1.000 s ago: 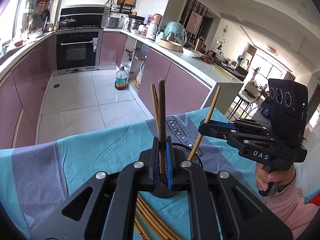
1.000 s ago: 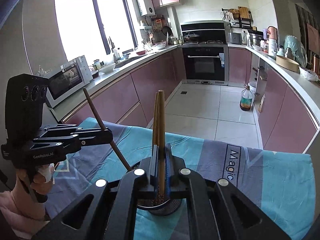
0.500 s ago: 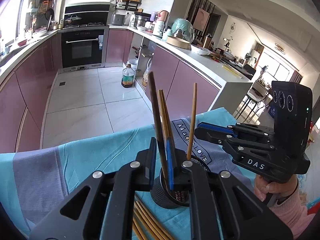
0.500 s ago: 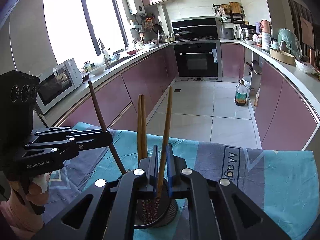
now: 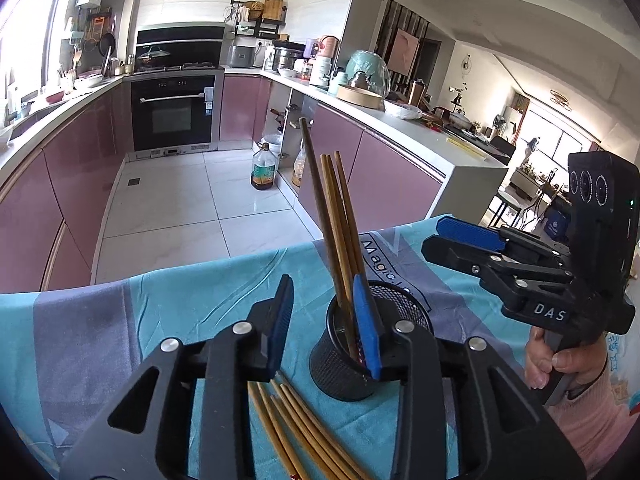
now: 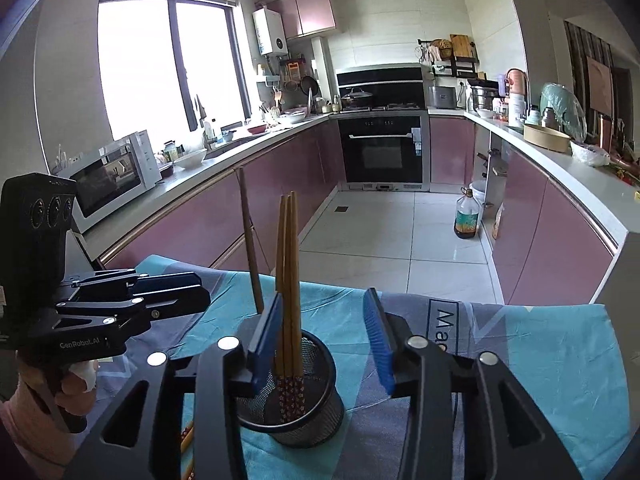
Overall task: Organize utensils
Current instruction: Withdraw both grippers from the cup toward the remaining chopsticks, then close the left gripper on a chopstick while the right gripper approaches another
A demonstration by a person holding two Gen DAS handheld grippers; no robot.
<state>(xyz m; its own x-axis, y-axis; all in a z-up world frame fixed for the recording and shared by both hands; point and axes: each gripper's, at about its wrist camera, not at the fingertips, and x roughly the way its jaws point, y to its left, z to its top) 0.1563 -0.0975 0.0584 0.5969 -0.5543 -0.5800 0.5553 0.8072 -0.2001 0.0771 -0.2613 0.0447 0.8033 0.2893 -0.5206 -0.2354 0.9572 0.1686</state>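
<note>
Teal-and-grey tablecloth (image 5: 100, 320) covers the table w/ pink kitchen cabinets (image 6: 280, 184) beyond. Black mesh holder (image 5: 340, 368) stands on it, w/ one dark chopstick (image 5: 316, 196) and lighter chopsticks (image 6: 289, 272) upright inside, leaning a bit. More loose chopsticks (image 5: 304, 432) lie flat on the cloth just beside the holder (nearer the left wrist cam). Left gripper (image 5: 324, 320) is spread wide, holding nothing; its right finger overlaps the holder's rim. Right gripper (image 6: 324, 340) is likewise spread, empty, w/ the holder just below its left finger.
</note>
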